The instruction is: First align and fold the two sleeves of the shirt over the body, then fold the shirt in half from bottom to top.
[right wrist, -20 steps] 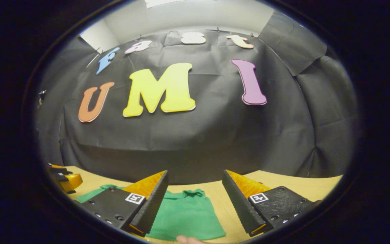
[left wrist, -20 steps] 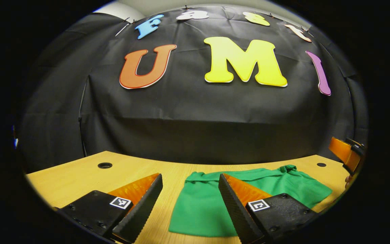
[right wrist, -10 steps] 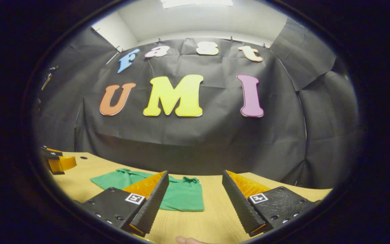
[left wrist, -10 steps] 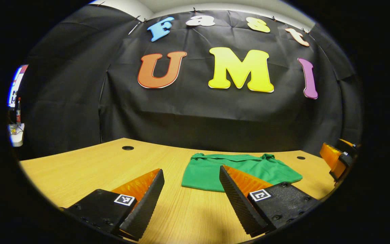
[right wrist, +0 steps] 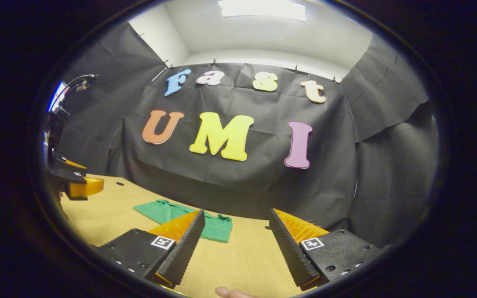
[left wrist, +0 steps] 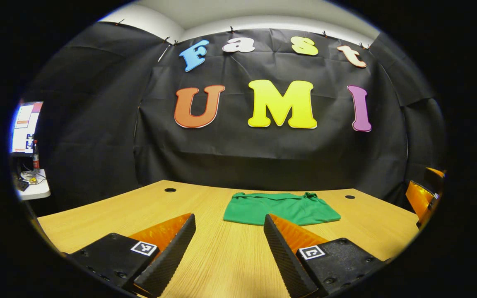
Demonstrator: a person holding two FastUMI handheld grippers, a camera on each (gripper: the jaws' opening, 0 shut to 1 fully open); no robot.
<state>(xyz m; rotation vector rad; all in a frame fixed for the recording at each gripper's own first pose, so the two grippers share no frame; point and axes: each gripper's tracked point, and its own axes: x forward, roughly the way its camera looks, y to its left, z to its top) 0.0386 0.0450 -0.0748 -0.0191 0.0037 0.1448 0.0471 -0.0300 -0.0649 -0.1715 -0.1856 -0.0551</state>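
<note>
Green shirt (left wrist: 280,208) lies folded compact on surface (left wrist: 230,256); task looks done. Left gripper (left wrist: 228,231), right gripper (right wrist: 236,227) near shirt, fingers apart, empty.

Right gripper (right wrist: 232,248) fingers spread wide above the table (right wrist: 242,260); folded green shirt (right wrist: 172,213) lies beyond.

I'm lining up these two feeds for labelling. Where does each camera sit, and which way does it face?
Left gripper view: rides on the left gripper, looking across the table at the green shirt; its own open fingers show below.
Right gripper view: rides on the right gripper, facing the shirt from the right; open fingers and a fingertip show.
Shared: shirt, table, and each other's gripper at the edge.
</note>
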